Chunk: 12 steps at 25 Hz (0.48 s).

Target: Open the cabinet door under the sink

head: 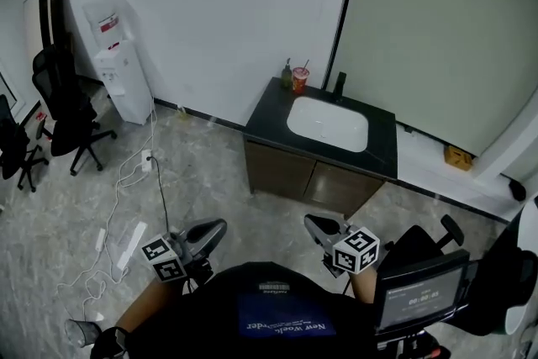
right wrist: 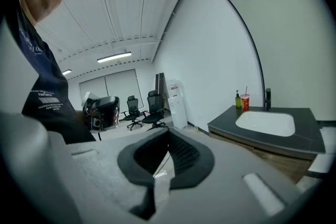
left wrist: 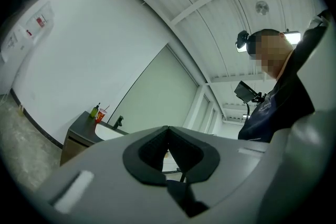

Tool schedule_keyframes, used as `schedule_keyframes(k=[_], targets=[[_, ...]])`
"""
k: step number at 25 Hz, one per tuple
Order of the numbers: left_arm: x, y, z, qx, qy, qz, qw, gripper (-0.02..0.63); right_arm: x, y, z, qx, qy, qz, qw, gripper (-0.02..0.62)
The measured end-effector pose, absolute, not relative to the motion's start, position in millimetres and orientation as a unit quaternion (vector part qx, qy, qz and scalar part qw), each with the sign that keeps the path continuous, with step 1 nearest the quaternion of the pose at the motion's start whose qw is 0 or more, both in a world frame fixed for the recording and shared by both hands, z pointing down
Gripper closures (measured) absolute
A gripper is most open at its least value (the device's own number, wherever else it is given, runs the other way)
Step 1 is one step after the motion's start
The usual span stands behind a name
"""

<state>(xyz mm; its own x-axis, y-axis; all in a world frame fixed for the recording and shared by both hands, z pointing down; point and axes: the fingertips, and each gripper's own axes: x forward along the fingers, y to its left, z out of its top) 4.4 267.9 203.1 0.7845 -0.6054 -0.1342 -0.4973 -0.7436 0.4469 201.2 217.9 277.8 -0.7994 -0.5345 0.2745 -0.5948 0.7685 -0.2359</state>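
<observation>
Evidently the cabinet door (head: 282, 172) stands shut, untouched.

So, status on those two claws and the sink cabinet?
Left gripper shut, empty. Right gripper shut, empty. Cabinet doors closed, grippers short of them. Cable on floor, left of the path.

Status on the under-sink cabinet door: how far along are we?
Done: nothing; both cabinet doors under the sink look shut. In hand: left claw and right claw are shut, empty, held by the person's body, with floor between them and the cabinet. Left: walk up, grip a door edge, pull it open.
</observation>
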Motion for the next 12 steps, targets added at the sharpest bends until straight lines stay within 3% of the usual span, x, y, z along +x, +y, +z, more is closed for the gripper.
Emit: schedule_keyframes(k=[12], targets=[[34,189,223,0.924,-0.285,-0.124,0.225,0.606,230,149,312,0.318,-0.921,0.200,0.103,0.595]])
